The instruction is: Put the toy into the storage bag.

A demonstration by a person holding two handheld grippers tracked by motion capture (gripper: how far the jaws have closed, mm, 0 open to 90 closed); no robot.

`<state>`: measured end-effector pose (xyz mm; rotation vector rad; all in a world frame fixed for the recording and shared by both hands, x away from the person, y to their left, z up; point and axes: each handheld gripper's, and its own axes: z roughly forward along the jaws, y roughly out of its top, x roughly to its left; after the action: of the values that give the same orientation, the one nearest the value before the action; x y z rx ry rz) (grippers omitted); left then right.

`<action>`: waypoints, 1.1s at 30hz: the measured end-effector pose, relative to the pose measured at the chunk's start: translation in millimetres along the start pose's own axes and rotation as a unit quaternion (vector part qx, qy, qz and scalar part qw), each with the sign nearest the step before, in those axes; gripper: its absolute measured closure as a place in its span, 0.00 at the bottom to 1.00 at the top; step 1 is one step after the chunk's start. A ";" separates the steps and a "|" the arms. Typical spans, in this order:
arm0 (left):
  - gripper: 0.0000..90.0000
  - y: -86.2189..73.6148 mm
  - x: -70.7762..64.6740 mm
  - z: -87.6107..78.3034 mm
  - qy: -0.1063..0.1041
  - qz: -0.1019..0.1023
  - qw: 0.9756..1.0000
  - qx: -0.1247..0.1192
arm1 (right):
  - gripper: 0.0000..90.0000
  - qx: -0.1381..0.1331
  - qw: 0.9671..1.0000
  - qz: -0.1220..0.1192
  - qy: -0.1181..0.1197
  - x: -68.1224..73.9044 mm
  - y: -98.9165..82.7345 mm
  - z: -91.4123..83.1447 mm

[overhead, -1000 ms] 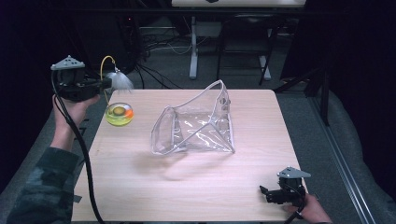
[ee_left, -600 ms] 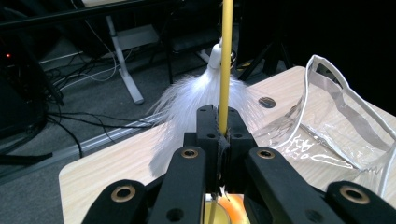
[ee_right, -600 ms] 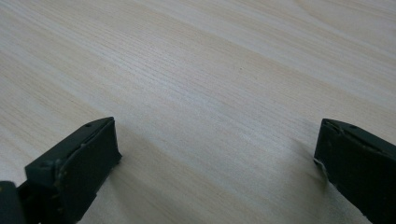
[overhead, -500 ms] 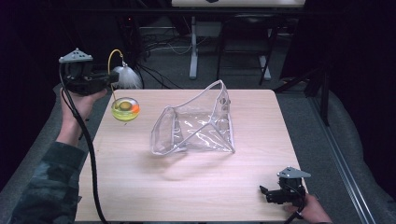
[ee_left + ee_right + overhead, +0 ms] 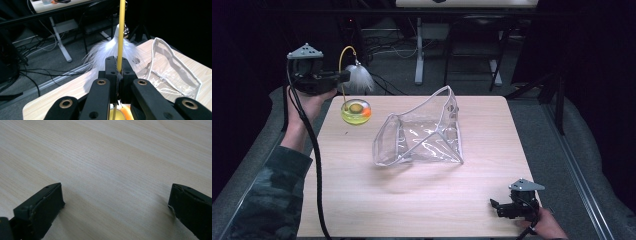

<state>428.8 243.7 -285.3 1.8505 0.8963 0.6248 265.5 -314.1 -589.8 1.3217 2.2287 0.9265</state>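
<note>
Step in hand: you are carrying the cat teaser toy (image 5: pixel 354 95) toward the clear zip pouch (image 5: pixel 422 132), and by the look of it the job is to drop it in.
Left gripper (image 5: pixel 343 76): jaws pressed together on the toy's yellow wand (image 5: pixel 121 32), held up in the air over the far-left corner of the desk (image 5: pixel 412 205).
Toy: the white feather tuft (image 5: pixel 110 51) sits just past the jaws; the yellow ball (image 5: pixel 356 112) with its orange patch hangs below on the wand, close above the desk and apart from the pouch.
Pouch: lies mid-desk, mouth propped open and facing left and toward you, the far flap standing up.
Right gripper (image 5: pixel 496 206): jaws spread wide, holding nothing, resting low on the desk at the near-right corner, well apart from the pouch.
How to do it well: lead with the hanging ball, since it swings; move slowly so it settles before it reaches the mouth.
Aim: bring the ball in low along the desk to the open mouth, then let the feathers follow.
Spare gripper: bring it up to pin the pouch's right edge so it does not slide.
Unsure: how wide the mouth gapes is hard to judge through the clear plastic.
</note>
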 end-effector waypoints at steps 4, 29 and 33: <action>0.98 5.4 -5.3 3.5 -0.005 0.006 1.000 -0.001 | 0.00 0.002 1.000 -0.002 0.001 -0.2 0.1 -0.2; 0.98 26.2 -41.6 25.5 -0.044 0.037 0.998 -0.008 | 0.00 0.002 1.000 -0.002 0.001 -0.3 0.1 -0.2; 0.98 26.6 -47.3 31.0 -0.056 0.039 0.998 -0.007 | 0.00 0.002 1.000 -0.002 0.001 -0.3 0.1 -0.2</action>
<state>431.5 182.1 -275.9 1.8951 0.7484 0.5685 265.6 -314.4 -589.5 1.3184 2.2349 0.9231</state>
